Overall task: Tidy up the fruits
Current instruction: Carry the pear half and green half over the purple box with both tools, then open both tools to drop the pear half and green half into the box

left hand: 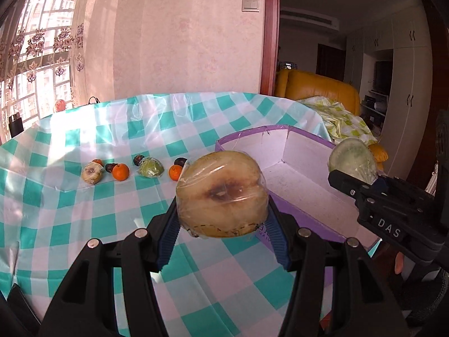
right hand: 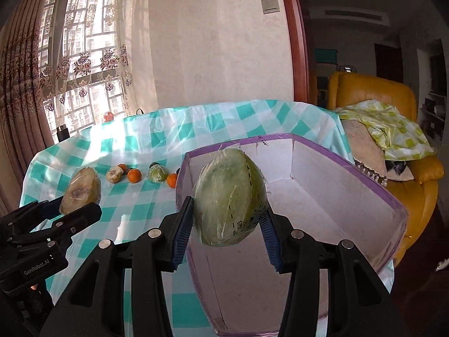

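My left gripper (left hand: 221, 213) is shut on a plastic-wrapped, browned fruit half (left hand: 221, 193), held above the checked tablecloth just left of the purple-rimmed white box (left hand: 306, 151). My right gripper (right hand: 228, 216) is shut on a wrapped green fruit half (right hand: 228, 196), raised over the near end of the box (right hand: 373, 185). Each gripper shows in the other's view: the right gripper (left hand: 356, 179) with its green half (left hand: 352, 164), the left gripper (right hand: 75, 205) with its brown half (right hand: 81, 191). The box's visible interior holds no fruit.
On the table (left hand: 84, 219) lie a small wrapped brown fruit (left hand: 92, 172), two oranges (left hand: 120, 172) (left hand: 175, 172), a wrapped green fruit (left hand: 150, 167) and dark small fruits (left hand: 139, 159). A yellow sofa (right hand: 373, 98) with a blanket stands beyond the table's right edge. A curtained window is at left.
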{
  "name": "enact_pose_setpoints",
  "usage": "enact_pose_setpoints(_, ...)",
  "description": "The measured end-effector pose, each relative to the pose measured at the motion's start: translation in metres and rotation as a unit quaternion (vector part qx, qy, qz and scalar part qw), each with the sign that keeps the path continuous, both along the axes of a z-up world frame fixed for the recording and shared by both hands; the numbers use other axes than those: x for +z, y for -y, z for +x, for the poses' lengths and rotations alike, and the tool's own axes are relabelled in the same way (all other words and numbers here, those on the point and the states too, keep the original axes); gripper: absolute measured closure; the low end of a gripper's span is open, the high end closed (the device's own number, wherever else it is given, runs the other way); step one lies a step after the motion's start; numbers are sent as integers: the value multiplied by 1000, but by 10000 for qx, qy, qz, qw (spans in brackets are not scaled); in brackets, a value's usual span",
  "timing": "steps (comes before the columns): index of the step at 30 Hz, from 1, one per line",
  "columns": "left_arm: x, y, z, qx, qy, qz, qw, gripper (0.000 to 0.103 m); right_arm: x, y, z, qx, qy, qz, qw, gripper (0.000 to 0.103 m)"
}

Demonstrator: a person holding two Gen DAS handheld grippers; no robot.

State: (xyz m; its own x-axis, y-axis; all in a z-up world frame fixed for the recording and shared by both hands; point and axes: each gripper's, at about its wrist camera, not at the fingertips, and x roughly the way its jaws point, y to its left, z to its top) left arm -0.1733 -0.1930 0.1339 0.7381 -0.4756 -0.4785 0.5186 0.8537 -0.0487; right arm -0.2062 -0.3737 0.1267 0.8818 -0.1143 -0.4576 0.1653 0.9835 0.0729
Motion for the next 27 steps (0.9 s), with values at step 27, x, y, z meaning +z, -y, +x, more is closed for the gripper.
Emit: enact_pose_setpoints(27, -49, 180, 74, -400, -1514, 1768, 9717, 46, -54, 80, 58, -871, -2268, -1304, 9612, 57)
